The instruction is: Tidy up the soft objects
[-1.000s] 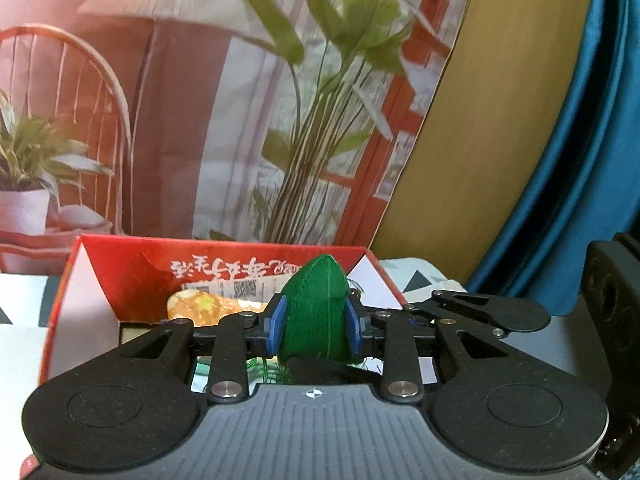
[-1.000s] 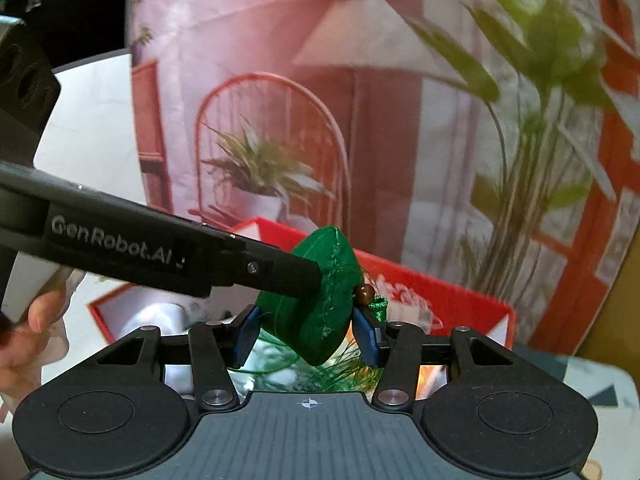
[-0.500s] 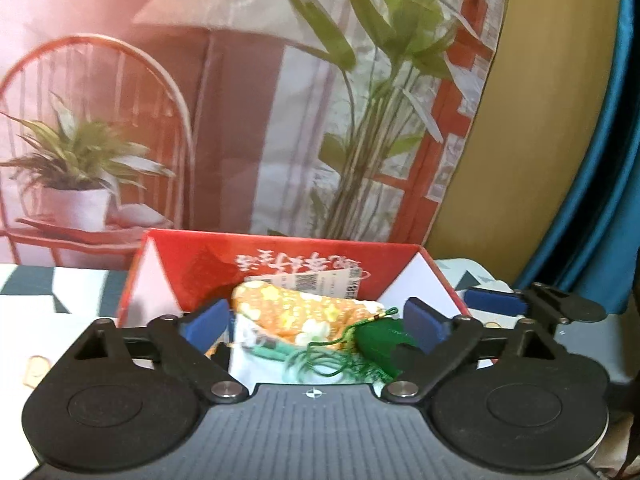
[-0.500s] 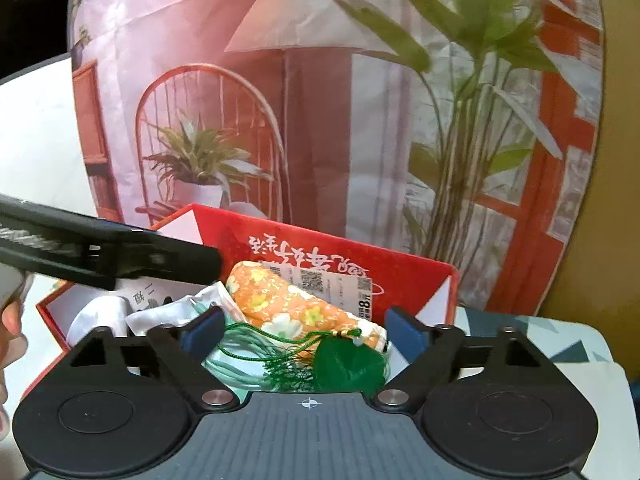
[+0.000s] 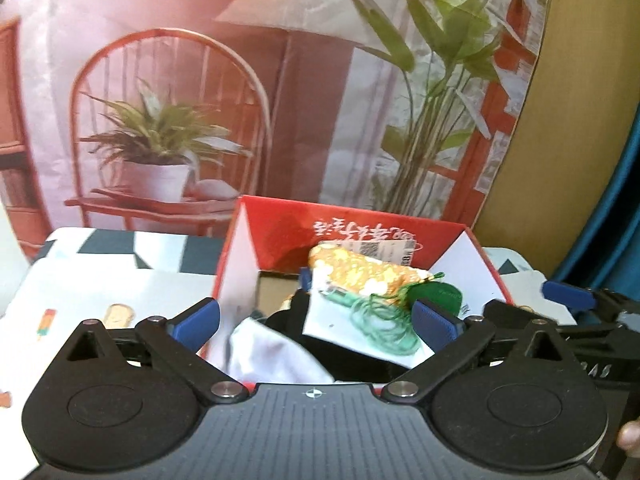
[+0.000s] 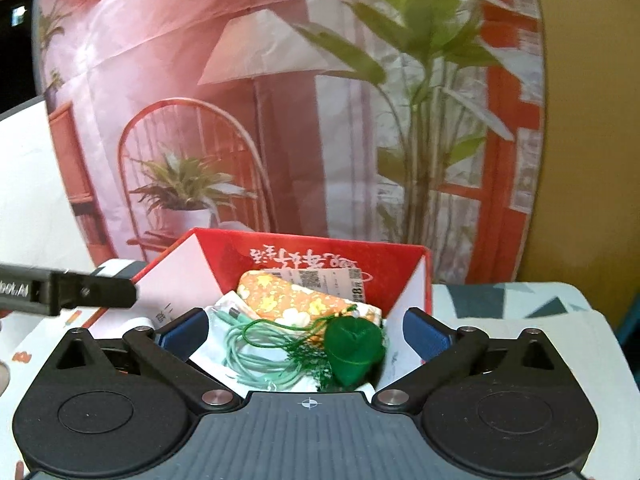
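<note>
The open red cardboard box [image 6: 404, 268] stands on the table [image 6: 560, 320] with a patterned cloth, before a printed backdrop, and it serves as the place where the soft things are collected. The small green stuffed fabric pouch [image 6: 354, 346] with its tassel cord lies inside this box, at the near right part, on top of a coil of pale green cord [image 6: 256, 354] and just in front of the orange flowered fabric bundle [image 6: 296, 300]. The left gripper [image 5: 316, 318] and the right gripper [image 6: 306, 330] have both just been opening and now stand fully spread; nothing is pressed between the blue pads, so in my judgement the pouch is released and this placing step is finished. The right wrist view shows the whole pouch from above, and also the dark finger of the left gripper entering from the left side. The left wrist view hides most of the pouch behind one pad, but it shows white cloth [image 5: 272, 348] in the near part of the box.
</note>
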{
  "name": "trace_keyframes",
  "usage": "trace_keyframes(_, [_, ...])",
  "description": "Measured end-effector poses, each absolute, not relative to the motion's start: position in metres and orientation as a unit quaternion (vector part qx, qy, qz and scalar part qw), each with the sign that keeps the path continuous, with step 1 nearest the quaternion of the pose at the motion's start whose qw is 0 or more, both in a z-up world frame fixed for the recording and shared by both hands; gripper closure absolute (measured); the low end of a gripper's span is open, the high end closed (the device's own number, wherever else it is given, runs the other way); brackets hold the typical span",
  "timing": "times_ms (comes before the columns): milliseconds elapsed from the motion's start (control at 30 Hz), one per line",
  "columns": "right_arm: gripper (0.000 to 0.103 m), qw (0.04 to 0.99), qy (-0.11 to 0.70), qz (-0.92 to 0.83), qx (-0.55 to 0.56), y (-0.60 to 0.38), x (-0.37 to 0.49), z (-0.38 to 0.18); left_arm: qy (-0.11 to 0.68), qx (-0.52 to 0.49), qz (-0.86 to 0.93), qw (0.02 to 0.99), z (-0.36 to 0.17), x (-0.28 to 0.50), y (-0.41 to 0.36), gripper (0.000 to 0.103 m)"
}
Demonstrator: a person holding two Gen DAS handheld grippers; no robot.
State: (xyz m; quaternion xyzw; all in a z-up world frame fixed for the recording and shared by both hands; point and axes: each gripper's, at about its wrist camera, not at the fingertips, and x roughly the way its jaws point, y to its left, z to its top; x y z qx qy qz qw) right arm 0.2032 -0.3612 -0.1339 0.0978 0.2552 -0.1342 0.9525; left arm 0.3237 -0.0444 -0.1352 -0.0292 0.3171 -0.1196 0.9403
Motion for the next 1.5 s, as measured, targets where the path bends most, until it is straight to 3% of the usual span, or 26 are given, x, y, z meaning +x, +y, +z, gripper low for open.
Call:
trace_keyframes(300, [0.0,0.947,0.246,-0.173,0.118,-0.336,0.17,-0.11,0.289,0.018,-0.046,0.956,-0.106,0.272,-0.034,0.0])
trace_keyframes(500, [0.0,0.947,0.229,-0.177,0.138,-0.312,0.136,-0.082,0.262,-0.001,-0.062,0.963,-0.077,0.222,-0.021,0.0])
trace_keyframes(1033, [0.0,0.966,0.177,-0.17,0.077,-0.214,0.03,-0.007,0.214,-0.001,-0.021,0.977,-0.028,0.079,-0.006,0.0])
trace_keyframes(1500, [0.0,0.973,0.142,-0.174,0.056,-0.171,-0.028,0.027,0.148,0.001,0.01,0.989,0.004,0.004,0.003,0.0])
